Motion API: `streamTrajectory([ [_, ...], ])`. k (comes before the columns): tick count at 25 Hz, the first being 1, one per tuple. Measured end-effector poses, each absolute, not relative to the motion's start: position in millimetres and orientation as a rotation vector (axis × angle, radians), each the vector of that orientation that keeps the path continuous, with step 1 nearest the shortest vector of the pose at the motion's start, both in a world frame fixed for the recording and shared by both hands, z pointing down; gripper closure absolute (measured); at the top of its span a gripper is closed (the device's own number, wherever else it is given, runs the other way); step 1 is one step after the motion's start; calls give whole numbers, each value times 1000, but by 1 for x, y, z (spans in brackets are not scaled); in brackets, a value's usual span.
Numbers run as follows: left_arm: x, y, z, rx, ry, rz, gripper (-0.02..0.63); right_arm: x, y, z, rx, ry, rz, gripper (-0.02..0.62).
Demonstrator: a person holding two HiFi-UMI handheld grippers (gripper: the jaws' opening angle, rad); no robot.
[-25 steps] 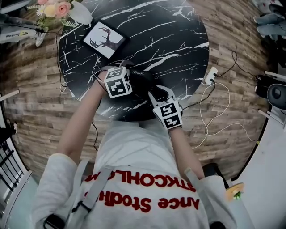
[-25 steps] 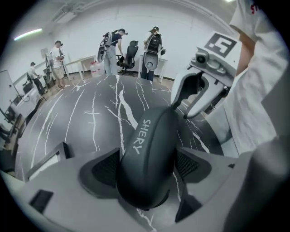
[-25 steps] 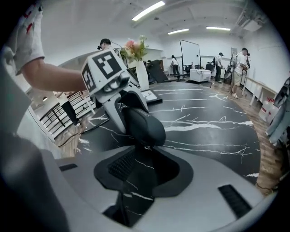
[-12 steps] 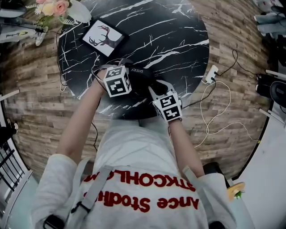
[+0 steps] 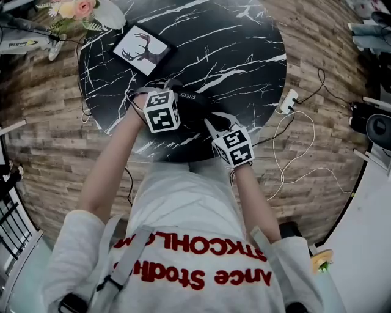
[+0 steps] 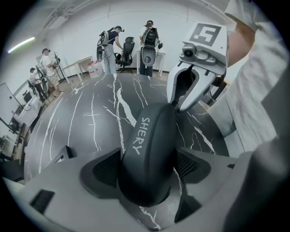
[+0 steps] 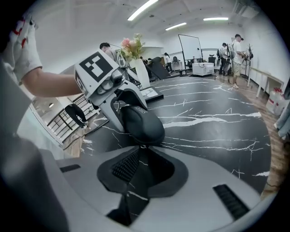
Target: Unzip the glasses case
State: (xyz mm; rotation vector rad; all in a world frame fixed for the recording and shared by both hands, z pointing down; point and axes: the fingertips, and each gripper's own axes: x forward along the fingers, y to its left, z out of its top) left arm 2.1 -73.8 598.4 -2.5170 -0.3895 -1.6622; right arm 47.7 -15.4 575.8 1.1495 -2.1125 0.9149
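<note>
Head view: round black table (image 5: pixel 244 49) with white marble veining, standing on a wood-plank floor.

Item 1, glasses case (image 6: pixel 147 149): black, oval, hard-shelled, lettered "SHERY" on its top. It lies flat on the near part of the table, between the two grippers and in front of the person's torso. Its lid is down.

Item 2, left gripper (image 5: pixel 178 105): it points steeply down at the case's left end. In the left gripper view its jaws stand wide, and both ribbed pads (image 6: pixel 108 168) press the sides of the case, which fills the gap between them.

Item 3, right gripper (image 6: pixel 176 105): it is angled down at the opposite end of the case. Its jaws have just been closing and now stand nearly together. In the right gripper view only a thin slit shows between them, and the tips meet right at the near end of the case. A small pale speck sits at that spot, too small to identify.

Item 4, framed picture (image 5: pixel 140 50): a white card with a black deer, lying flat on the far left of the table, well apart from the case.

Item 5, flowers (image 5: pixel 73 9): pink and cream, at the table's far-left edge.

Item 6, power strip (image 5: pixel 287 103): white, on the floor just beside the table's right rim, with a white cable looping away.

Item 7, people (image 6: pixel 108 45): several, standing at desks in the background.
</note>
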Motion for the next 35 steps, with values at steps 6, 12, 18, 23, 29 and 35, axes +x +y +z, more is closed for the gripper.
streamTrajectory([
  [6, 2, -76, 598, -2530, -374, -1664, 236, 45, -18, 589, 1188, -2055, 908, 526],
  [12, 4, -78, 598, -2545, -357, -1660, 236, 49, -23, 584, 1232, -2066, 885, 557],
  [18, 8, -79, 594, -2497, -323, -1600, 236, 52, -22, 583, 1199, -2076, 904, 561],
  [23, 19, -81, 578, -2458, -290, -1509, 235, 57, -21, 586, 1201, -2047, 891, 561],
  [29, 15, -86, 572, -2479, -249, -1500, 235, 58, -21, 585, 1187, -2045, 866, 561],
  [35, 45, -63, 563, -2519, -316, -1441, 235, 54, -17, 585, 1133, -2053, 786, 561],
])
